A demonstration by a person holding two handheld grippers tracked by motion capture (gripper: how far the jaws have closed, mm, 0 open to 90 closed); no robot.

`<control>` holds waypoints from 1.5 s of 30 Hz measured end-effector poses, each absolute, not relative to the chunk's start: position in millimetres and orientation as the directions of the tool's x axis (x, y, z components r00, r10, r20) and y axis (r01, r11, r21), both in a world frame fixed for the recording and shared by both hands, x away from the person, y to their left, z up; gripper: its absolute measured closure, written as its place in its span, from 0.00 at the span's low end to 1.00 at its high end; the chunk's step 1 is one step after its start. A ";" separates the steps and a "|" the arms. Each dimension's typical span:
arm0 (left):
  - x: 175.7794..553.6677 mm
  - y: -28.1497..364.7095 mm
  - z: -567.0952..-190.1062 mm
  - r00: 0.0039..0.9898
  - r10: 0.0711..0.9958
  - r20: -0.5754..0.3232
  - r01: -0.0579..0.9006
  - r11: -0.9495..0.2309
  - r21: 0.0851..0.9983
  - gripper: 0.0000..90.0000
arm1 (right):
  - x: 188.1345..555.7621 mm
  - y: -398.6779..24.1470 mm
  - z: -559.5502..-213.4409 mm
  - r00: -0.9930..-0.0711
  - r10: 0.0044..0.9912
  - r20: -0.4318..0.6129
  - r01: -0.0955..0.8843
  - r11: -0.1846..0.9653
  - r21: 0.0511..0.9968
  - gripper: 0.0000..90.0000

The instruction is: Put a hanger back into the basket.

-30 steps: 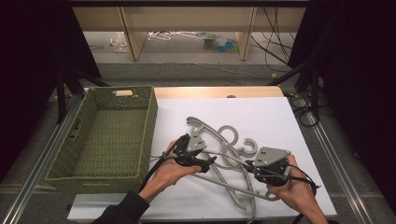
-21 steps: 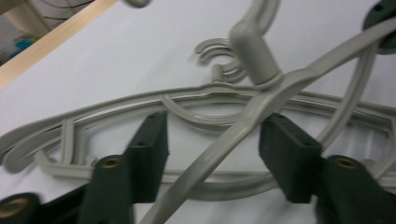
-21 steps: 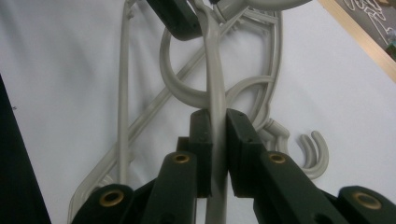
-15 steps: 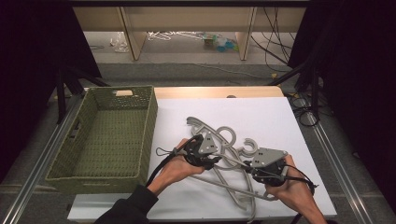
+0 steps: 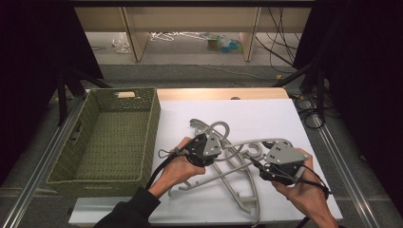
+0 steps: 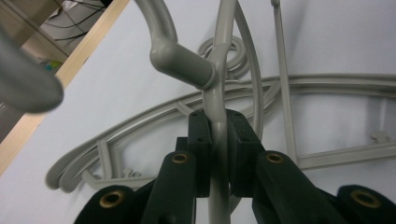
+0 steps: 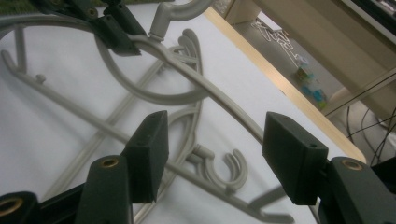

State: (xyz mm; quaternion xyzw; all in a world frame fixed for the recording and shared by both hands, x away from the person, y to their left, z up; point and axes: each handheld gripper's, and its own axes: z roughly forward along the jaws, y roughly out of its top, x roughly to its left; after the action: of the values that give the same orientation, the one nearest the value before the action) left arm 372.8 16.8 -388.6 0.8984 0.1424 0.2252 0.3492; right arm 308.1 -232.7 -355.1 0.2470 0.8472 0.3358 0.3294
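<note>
A tangle of grey plastic hangers [image 5: 228,161] is spread over the white sheet [image 5: 266,114] that covers the counter, to the right of a green woven basket [image 5: 62,166] set at the counter's left side. The left gripper [image 5: 211,146] is held in the left hand [image 5: 178,168] over the middle of the pile; in the left gripper view its two black jaws are seen clamped on the thin arm of one hanger [image 6: 218,135], just below the joint where that hanger's hook [image 6: 175,51] branches off. The right gripper [image 5: 266,166] is held in the right hand [image 5: 304,192] at the right edge of the pile, and in the right gripper view its jaws are seen spread wide, with a raised hanger arm [image 7: 210,93] passing between them and touched by neither pad. No brand, label or readable writing can be made out on the hangers, the basket or the grippers; small objects on the floor beyond the counter are too blurred to read.
</note>
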 end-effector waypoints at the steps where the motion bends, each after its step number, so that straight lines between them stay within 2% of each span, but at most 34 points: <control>1: 374.3 18.8 -387.2 0.856 0.425 0.295 0.116 -0.714 0.690 0.91 | 307.4 -234.4 -352.8 -0.661 0.645 -0.383 0.198 0.642 0.740 0.46; 6: 381.7 36.1 -375.1 0.838 0.526 0.147 0.260 -0.621 0.740 0.91 | 304.1 -239.0 -355.0 -0.687 0.682 -0.252 0.267 0.558 0.786 0.45; 10: 384.6 58.7 -357.5 0.811 0.584 0.036 0.345 -0.526 0.777 0.91 | 305.1 -240.6 -364.4 -0.705 0.680 -0.202 0.298 0.542 0.786 0.44; 18: 373.1 109.6 -315.4 0.760 0.646 -0.076 0.389 -0.358 0.849 0.91 | 302.6 -238.5 -376.1 -0.729 0.674 -0.120 0.337 0.506 0.794 0.44; 26: 364.2 179.8 -277.5 0.682 0.728 -0.061 0.389 -0.291 0.874 0.91 | 304.8 -241.6 -399.0 -0.722 0.690 -0.053 0.405 0.483 0.776 0.40; 32: 371.4 229.2 -262.6 0.594 0.804 0.019 0.366 -0.292 0.884 0.91 | 306.9 -242.5 -401.3 -0.724 0.688 -0.054 0.405 0.486 0.775 0.40; 39: 387.3 274.0 -272.9 0.496 0.858 0.131 0.343 -0.332 0.878 0.91 | 309.1 -246.4 -404.0 -0.714 0.698 -0.048 0.414 0.476 0.776 0.39; 45: 396.5 302.1 -290.9 0.464 0.861 0.208 0.329 -0.386 0.862 0.91 | 311.9 -247.7 -408.6 -0.701 0.713 -0.032 0.435 0.463 0.772 0.36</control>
State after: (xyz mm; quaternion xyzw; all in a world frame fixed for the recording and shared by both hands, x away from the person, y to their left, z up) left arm 396.5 302.1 -290.9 0.7602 0.3915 0.3390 0.3923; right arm 311.9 -247.7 -408.6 0.3431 0.8365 0.3882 0.1786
